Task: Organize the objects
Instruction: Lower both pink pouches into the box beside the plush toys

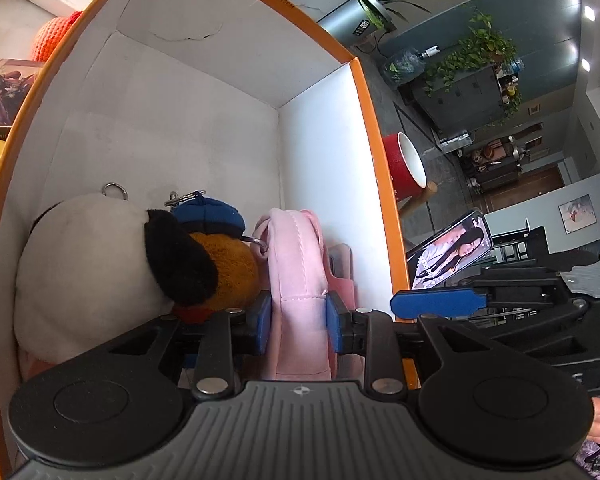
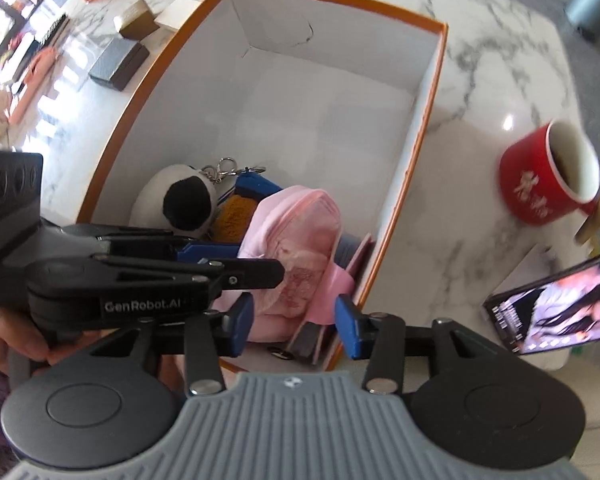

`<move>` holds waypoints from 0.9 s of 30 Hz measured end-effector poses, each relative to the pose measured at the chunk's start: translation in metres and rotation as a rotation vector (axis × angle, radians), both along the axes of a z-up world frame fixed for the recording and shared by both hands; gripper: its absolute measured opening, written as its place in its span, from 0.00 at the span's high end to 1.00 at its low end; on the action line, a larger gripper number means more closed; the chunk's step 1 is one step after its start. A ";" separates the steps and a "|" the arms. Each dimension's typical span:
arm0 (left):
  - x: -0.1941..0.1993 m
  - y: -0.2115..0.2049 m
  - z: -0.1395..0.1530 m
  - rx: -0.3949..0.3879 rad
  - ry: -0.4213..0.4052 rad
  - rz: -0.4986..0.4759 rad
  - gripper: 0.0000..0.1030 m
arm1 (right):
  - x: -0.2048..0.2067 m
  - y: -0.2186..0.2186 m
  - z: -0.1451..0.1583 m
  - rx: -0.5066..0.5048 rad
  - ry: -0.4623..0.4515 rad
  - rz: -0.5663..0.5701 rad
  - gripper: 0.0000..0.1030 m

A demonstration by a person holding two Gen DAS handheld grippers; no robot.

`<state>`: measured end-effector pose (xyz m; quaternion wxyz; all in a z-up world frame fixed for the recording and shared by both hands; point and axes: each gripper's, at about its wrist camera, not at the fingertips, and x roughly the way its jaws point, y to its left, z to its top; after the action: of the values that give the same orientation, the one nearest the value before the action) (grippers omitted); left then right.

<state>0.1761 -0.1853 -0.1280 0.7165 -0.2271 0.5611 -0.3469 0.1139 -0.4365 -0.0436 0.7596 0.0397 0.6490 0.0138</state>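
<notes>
- Left gripper: blue fingers close around a soft pink fabric pouch, inside the orange-rimmed white cardboard box.
- Right gripper: fingers apart, gripping nothing, above the pouch.

I'm over a white marble table with grey veins, glossy with glare. Beyond its edge lies a dark grey floor. A blue-grey wall carries bright ceiling-light reflections, and a dark cabinet stands against it — trailing green plants spill over its top.
</notes>
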 end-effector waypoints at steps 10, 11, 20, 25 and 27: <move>-0.005 -0.030 0.017 0.116 -0.062 -0.009 0.68 | -0.010 0.004 0.001 -0.109 -0.069 0.024 0.80; -0.005 -0.032 0.017 0.122 -0.053 -0.005 0.68 | -0.010 0.004 0.001 -0.111 -0.074 0.021 0.82; -0.003 -0.049 0.005 0.185 -0.049 -0.032 0.68 | -0.022 -0.004 0.004 -0.061 -0.116 -0.001 0.88; -0.005 -0.046 0.007 0.184 -0.052 -0.047 0.66 | -0.027 -0.005 -0.001 -0.037 -0.125 -0.010 0.88; -0.004 -0.039 0.009 0.160 -0.025 -0.043 0.61 | -0.029 -0.006 -0.002 -0.022 -0.128 -0.018 0.89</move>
<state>0.1720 -0.2239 -0.1195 0.7316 -0.1529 0.5827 -0.3191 0.0846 -0.4428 -0.0455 0.8001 0.0362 0.5988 0.0022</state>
